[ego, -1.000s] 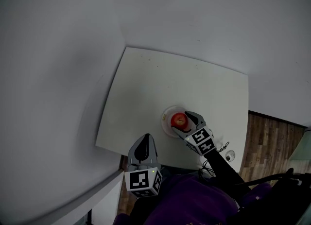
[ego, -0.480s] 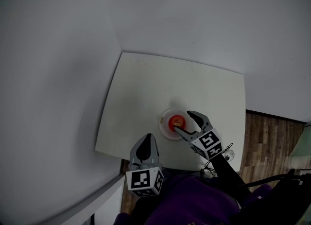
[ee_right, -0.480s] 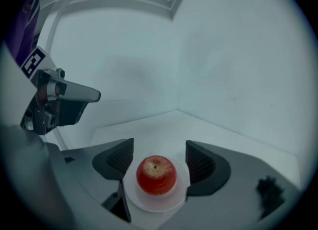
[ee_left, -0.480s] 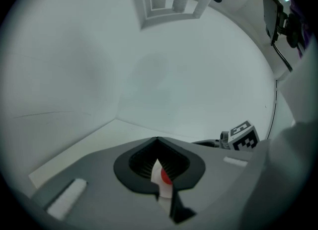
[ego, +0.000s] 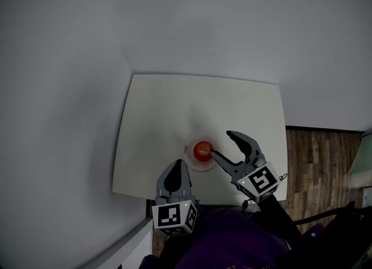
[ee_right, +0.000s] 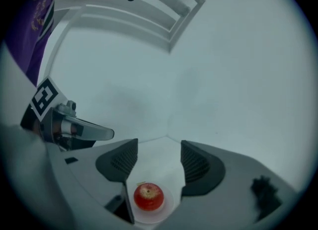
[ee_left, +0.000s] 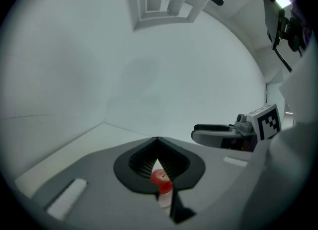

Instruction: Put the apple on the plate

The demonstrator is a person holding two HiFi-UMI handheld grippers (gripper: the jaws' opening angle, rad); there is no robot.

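Red apple [ee_right: 148, 195] on white plate [ee_right: 169, 204]

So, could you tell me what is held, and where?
Nothing: the apple sits on the plate; the right gripper, fingers just closing slightly, is open, empty; the left gripper is shut, empty.

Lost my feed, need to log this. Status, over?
Left gripper shut, empty. Right gripper open, jaws have just been closing slightly, nothing between them. Apple sits on plate, untouched. Nothing in the way.
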